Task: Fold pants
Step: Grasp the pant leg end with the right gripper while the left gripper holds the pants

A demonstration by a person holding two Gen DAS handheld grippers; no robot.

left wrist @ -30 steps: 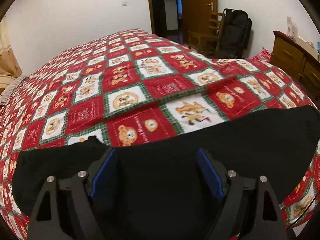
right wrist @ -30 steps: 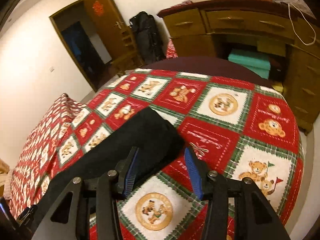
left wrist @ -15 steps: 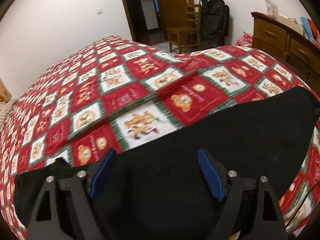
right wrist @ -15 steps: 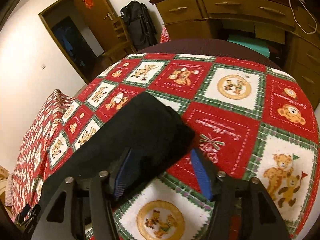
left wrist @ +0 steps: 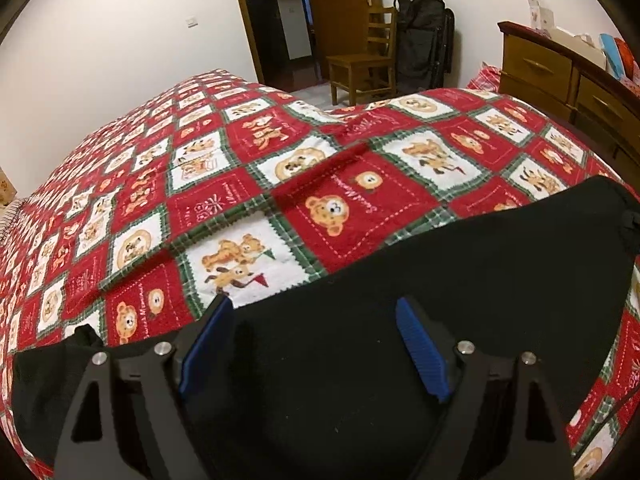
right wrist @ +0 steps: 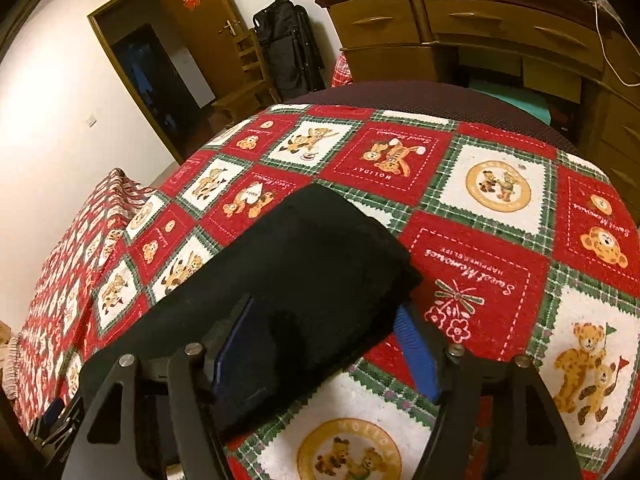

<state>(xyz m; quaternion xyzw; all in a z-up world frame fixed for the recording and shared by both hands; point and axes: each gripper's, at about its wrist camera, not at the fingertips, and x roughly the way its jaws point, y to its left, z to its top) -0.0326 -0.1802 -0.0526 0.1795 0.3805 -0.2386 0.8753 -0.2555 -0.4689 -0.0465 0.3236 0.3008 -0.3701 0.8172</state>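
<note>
pants [left wrist: 400,320] lie on the bedspread [left wrist: 240,184], chair [left wrist: 360,64] behind

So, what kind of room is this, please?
Most likely a bedroom in a home. A bed under a red teddy-bear blanket fills the view, a wooden dresser stands against the wall, and a wooden chair sits by the door.
</note>
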